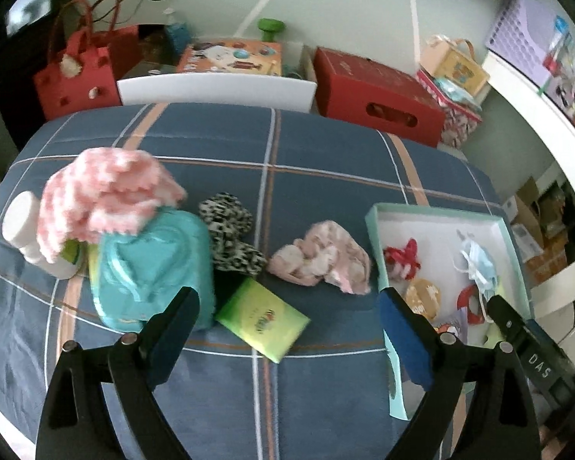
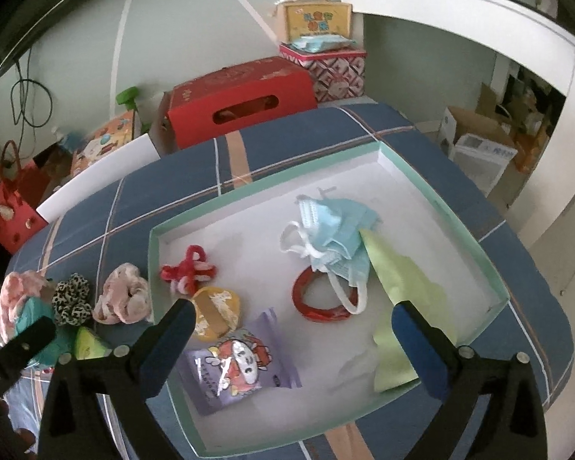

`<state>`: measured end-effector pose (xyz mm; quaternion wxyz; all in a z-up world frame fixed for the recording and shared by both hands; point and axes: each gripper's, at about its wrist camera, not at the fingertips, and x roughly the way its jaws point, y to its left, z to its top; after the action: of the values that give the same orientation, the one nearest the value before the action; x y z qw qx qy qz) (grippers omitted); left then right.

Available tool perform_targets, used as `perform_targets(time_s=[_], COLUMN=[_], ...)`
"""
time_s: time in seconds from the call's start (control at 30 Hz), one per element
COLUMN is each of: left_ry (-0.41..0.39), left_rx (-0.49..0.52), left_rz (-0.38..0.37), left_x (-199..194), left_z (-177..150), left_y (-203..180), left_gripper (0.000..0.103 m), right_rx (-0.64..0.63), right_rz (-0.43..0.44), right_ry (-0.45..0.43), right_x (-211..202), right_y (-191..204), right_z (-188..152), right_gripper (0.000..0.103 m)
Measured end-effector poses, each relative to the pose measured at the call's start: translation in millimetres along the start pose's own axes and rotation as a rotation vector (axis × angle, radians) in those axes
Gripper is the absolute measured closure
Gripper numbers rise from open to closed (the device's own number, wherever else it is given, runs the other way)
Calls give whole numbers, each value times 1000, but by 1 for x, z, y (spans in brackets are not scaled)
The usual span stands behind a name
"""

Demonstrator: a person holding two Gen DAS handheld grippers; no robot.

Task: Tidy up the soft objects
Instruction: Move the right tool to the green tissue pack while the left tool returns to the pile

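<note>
Over the bed's middle my left gripper (image 1: 287, 318) gapes empty; the pink scrunchie (image 1: 320, 260) and leopard scrunchie (image 1: 230, 235) lie unsorted beside the tray (image 1: 375, 230). My right gripper (image 2: 291, 329), jaws wide and empty, hovers over that tray, where the face mask (image 2: 337, 234) and green cloth (image 2: 402, 291) lie sorted.

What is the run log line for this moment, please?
left gripper: open, empty | right gripper: open, empty | box: mask inside | pink scrunchie: outside

Cloth, paper, glossy plastic
Fuzzy pink cloth (image 1: 107, 195), matt card tray (image 2: 464, 226), glossy purple packet (image 2: 241, 368), woven plaid cover (image 1: 326, 142).
</note>
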<state>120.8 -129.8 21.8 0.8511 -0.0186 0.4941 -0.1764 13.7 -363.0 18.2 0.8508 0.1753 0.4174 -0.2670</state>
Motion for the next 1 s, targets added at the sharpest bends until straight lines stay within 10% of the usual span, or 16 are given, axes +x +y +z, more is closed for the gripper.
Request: perform_targets(time_s=[0.53, 1.0], left_ry=[-89, -70], left_rx=[-186, -331], left_rz=[114, 141], left_x=[-32, -36], left_z=[8, -11], left_y=[109, 177], left_gripper=[9, 9], right_rx=[-78, -280], right_rz=[155, 318], right_ry=[-131, -10], right_x=[-27, -6], right_y=[61, 158], right_z=[-3, -37], right_gripper=[0, 0])
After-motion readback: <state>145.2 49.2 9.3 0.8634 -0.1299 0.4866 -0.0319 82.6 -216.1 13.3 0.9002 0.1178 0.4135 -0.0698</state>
